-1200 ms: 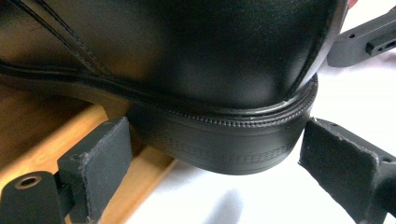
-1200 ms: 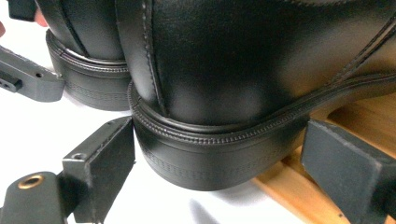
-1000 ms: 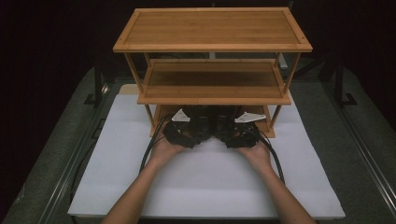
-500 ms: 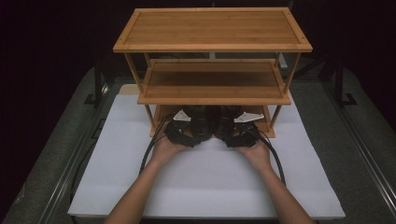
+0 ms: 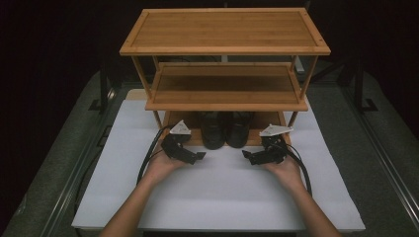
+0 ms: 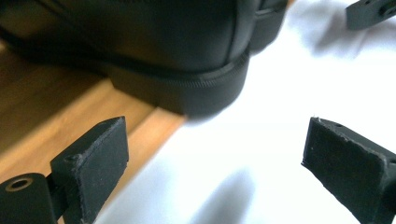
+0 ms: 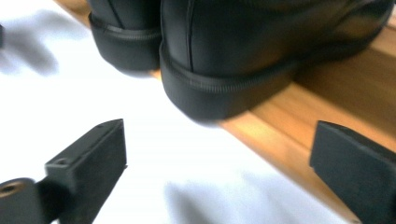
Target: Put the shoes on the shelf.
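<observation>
So there's a three-level wooden rack (image 5: pixel 225 49) standing on a white mat (image 5: pixel 217 197), and a pair of black shoes (image 5: pixel 226 129) is sitting on the bottom shelf (image 5: pixel 276 121), side by side, heels facing the person. The heels stick out a bit over the front edge of that shelf, you can see it clearly in the left gripper view, where the nearest heel (image 6: pixel 187 88) overhangs the wood (image 6: pixel 70 121) above the white mat.

The left gripper (image 5: pixel 197 157) is held just in front of the rack, left of the shoes, jaws spread wide with nothing between them. The right gripper (image 5: pixel 248 155) mirrors it on the other side, also wide open and empty. Neither one touches the shoes; both are near but apart from them, pointing inward toward each other.

In the right gripper view the closest heel (image 7: pixel 219 88) sits half on the shelf board (image 7: pixel 299 116), half over the mat.
</observation>
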### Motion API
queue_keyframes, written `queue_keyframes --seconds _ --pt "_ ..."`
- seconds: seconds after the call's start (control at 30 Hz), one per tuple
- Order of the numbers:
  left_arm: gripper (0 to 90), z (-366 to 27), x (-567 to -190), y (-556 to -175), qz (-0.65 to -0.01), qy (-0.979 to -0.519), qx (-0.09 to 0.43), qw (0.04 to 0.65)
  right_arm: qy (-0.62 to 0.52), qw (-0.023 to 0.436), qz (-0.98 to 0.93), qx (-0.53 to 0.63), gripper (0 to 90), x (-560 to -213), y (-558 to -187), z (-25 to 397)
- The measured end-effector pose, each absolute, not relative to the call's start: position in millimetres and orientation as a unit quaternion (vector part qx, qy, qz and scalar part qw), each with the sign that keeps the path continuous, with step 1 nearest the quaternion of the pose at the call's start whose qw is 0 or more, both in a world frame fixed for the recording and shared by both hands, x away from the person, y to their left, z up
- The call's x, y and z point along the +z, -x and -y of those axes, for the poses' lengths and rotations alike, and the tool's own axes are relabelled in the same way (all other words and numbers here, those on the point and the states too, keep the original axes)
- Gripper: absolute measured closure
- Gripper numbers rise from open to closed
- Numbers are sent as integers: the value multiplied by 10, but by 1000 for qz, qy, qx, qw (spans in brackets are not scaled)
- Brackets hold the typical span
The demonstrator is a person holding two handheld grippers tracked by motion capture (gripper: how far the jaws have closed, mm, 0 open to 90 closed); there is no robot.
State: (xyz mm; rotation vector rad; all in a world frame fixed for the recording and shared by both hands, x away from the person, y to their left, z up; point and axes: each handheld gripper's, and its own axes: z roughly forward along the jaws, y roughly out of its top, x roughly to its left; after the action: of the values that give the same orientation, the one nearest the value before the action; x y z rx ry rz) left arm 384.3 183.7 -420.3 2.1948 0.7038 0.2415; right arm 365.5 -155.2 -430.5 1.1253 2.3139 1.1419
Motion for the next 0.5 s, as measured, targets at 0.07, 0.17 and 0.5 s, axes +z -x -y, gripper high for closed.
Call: queue_keyframes --seconds 0.07,0.17,0.5 --pt "25 -1890 -4195 -3775 -277 -871 97 394 -395 159 -811 401 20 -4300 -3599 1623" --pt "16 -1992 -4181 -3608 -275 -870 105 395 -406 156 -806 401 5 -4293 -3483 1764" --pt "15 -2309 -4140 -3221 -281 -865 123 398 -421 163 -795 405 5 -4302 -3109 2106"
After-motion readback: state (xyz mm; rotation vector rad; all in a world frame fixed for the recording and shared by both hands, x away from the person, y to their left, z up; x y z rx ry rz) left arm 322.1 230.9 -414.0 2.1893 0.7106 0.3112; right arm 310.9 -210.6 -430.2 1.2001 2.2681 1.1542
